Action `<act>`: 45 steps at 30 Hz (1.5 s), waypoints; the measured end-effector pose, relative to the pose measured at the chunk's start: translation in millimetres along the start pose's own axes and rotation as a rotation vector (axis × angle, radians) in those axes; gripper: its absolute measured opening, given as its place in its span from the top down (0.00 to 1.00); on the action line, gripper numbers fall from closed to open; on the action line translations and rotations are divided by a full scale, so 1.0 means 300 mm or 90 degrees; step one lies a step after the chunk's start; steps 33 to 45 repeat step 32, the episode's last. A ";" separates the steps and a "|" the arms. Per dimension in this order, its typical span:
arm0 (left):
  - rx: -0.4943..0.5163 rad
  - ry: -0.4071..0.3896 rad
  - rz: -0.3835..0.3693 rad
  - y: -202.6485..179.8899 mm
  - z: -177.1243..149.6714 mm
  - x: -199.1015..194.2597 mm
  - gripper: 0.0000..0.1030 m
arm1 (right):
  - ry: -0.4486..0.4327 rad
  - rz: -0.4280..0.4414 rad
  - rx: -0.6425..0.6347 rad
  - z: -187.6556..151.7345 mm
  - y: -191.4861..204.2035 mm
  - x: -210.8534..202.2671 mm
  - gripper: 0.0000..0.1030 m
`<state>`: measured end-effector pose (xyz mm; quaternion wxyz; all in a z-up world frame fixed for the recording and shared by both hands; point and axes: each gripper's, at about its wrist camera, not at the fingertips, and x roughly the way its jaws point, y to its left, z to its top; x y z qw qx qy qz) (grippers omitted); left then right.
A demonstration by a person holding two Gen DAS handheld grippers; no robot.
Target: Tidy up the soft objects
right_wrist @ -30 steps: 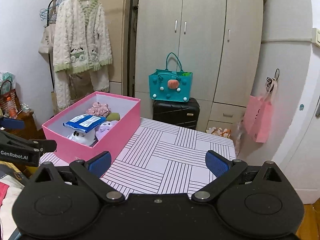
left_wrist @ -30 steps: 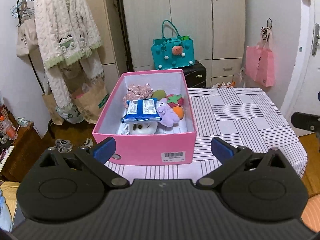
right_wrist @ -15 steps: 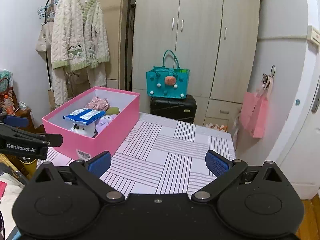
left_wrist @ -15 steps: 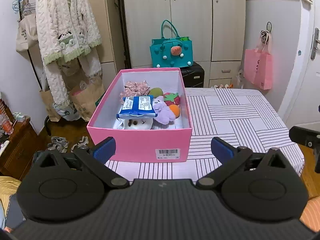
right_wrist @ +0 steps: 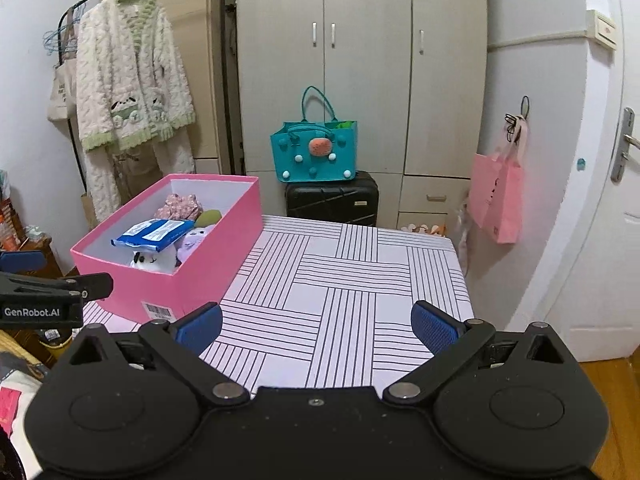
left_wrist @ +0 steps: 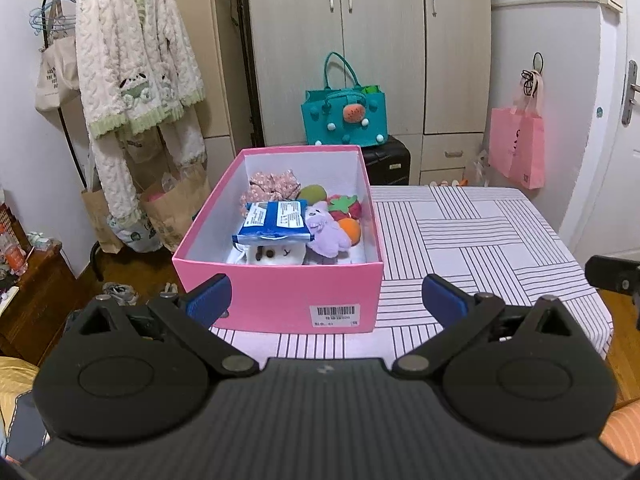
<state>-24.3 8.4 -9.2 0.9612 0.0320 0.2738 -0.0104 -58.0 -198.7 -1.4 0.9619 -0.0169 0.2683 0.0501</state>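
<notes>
A pink box (left_wrist: pixel 276 300) (right_wrist: pixel 208 264) stands on the left part of the striped table (left_wrist: pixel 472 240) (right_wrist: pixel 344 276). Inside lie a blue-and-white packet (left_wrist: pixel 276 220) (right_wrist: pixel 154 233), a purple plush (left_wrist: pixel 326 230) (right_wrist: pixel 192 238), a white plush (left_wrist: pixel 274 256) (right_wrist: pixel 154 260), a pink floral scrunchie (left_wrist: pixel 272 184), a green toy (left_wrist: pixel 313 193), a strawberry toy (left_wrist: pixel 345 205) and an orange toy (left_wrist: pixel 349 230). My left gripper (left_wrist: pixel 326 300) hovers open just in front of the box, holding nothing. My right gripper (right_wrist: pixel 316 324) is open and empty over the table's near edge, right of the box.
A teal bag (left_wrist: pixel 344 120) sits on a black suitcase (left_wrist: pixel 390 160) behind the table, before the wardrobe. A pink bag (left_wrist: pixel 518 146) hangs on the right wall. A cream cardigan (left_wrist: pixel 132 64) hangs on a rack at left; paper bags (left_wrist: pixel 172 204) stand below it.
Both grippers have drawn back and risen, so the box and table look farther away. Nothing in the box has shifted, and both grippers stay open.
</notes>
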 end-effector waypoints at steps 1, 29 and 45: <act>0.000 -0.002 0.001 0.000 -0.002 0.000 0.00 | 0.001 0.001 0.005 -0.001 -0.001 -0.001 0.01; -0.006 0.000 -0.003 0.001 -0.023 0.029 0.00 | 0.003 -0.018 -0.008 -0.010 0.010 0.031 0.01; -0.006 -0.001 -0.004 0.001 -0.023 0.030 0.00 | 0.003 -0.018 -0.011 -0.010 0.011 0.034 0.01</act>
